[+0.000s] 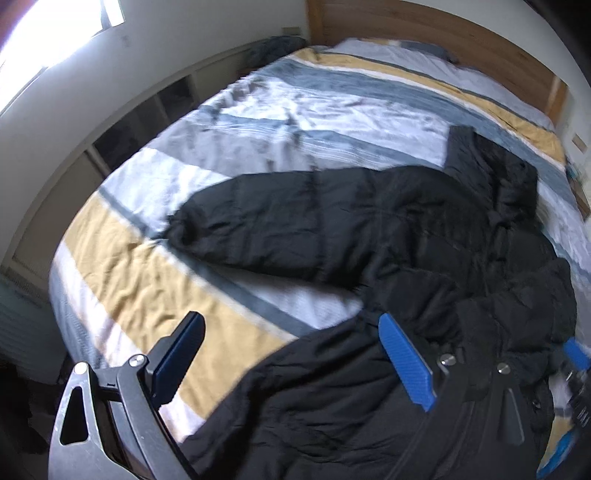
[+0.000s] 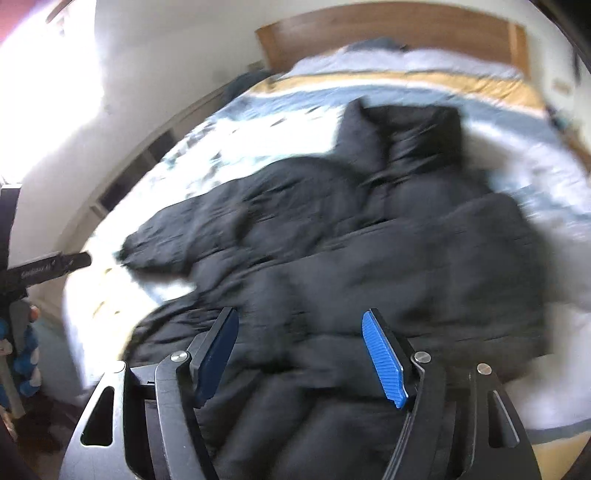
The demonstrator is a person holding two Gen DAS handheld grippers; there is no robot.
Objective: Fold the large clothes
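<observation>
A black puffer jacket (image 1: 388, 229) is lying spread across a bed, on a duvet (image 1: 258, 122) striped in white, grey-blue and mustard; one sleeve (image 1: 251, 221) is stretching out toward the bed's left edge, and the collar is pointing toward the wooden headboard (image 1: 424, 26). The left gripper (image 1: 291, 350) is hovering above the jacket's lower hem, its blue-padded jaws spread wide and clasping nothing. The right gripper (image 2: 299, 354) is hanging over the jacket's body, jaws likewise parted, no fabric between them. A low shelf unit (image 1: 155, 107) is running along the white wall beside the bed; a bright window (image 1: 55, 33) is glaring at upper left.
</observation>
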